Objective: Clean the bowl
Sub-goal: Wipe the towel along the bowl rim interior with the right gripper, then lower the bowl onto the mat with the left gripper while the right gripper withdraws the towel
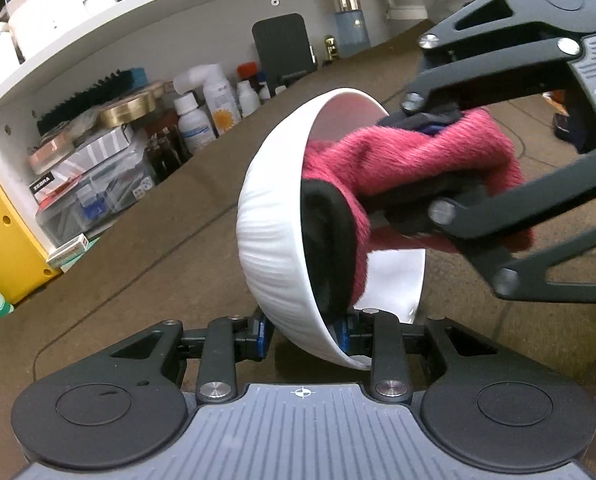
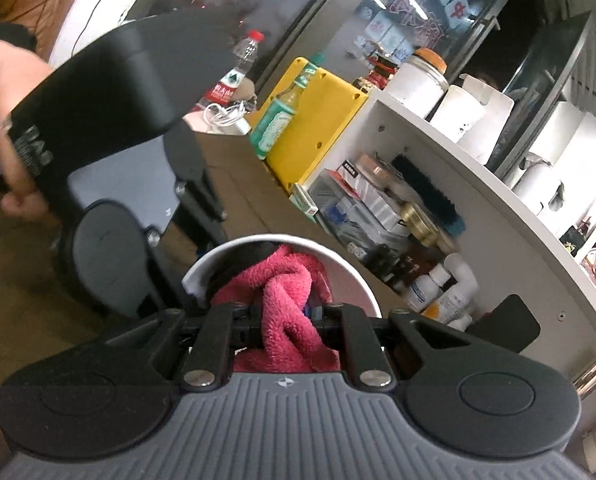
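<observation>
Bowl [image 1: 274,240] centre frame, lifted off the brown surface [image 1: 138,264], tipped on its side — left gripper [image 1: 303,336] jaws pinch its lower rim. Mouth faces right gripper [image 1: 413,160], jaws clamping red cloth [image 1: 397,156] pushed inside.

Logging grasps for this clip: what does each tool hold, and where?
Left tool pinches the white bowl by its rim. Right tool clamps the red cloth mid-bunch, inside the bowl.
</observation>
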`<action>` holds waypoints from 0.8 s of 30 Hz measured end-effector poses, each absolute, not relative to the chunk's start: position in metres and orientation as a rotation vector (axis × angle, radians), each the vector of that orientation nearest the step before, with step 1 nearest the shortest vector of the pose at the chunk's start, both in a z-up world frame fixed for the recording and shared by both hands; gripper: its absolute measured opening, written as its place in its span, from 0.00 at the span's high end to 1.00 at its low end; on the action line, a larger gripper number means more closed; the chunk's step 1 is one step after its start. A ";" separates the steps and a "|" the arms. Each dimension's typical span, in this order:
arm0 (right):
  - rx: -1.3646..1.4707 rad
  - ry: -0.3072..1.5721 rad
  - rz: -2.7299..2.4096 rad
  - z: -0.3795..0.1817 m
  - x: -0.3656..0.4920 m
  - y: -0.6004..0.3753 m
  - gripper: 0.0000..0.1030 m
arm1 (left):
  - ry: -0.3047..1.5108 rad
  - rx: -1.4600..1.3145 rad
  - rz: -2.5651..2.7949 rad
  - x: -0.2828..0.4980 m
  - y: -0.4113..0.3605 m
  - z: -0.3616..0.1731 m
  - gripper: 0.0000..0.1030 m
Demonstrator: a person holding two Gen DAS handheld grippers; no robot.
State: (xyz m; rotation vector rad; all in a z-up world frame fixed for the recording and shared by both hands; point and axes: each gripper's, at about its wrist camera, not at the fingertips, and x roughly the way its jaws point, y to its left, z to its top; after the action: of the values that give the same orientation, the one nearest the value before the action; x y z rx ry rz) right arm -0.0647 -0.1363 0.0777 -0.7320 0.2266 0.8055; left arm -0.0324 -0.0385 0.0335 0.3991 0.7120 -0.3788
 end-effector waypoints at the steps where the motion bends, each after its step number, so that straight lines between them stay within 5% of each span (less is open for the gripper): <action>1: -0.719 0.233 0.793 0.077 -0.066 -0.139 0.85 | 0.713 0.394 -0.376 -0.032 -0.038 0.034 0.69; 9: -0.316 0.236 0.670 0.084 -0.070 -0.212 0.85 | 0.723 0.370 -0.341 -0.024 -0.038 0.032 0.63; 11: -0.193 0.275 0.611 0.082 -0.063 -0.232 0.85 | 0.719 0.369 -0.333 -0.024 -0.037 0.032 0.54; 13: -0.069 0.341 0.552 0.075 -0.050 -0.248 0.85 | 0.689 0.373 -0.322 -0.027 -0.036 0.034 0.28; 15: 0.060 0.412 0.494 0.065 -0.035 -0.264 0.85 | 0.665 0.375 -0.314 -0.029 -0.035 0.039 0.17; 24: 0.236 0.560 0.435 0.042 0.000 -0.270 0.84 | 0.653 0.318 -0.288 -0.013 -0.011 0.056 0.10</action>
State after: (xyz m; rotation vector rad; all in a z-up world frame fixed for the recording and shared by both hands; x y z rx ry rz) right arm 0.0003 -0.2702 0.0419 0.2359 0.5601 0.4351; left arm -0.0126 -0.0105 0.0557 0.3183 0.6529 -0.2877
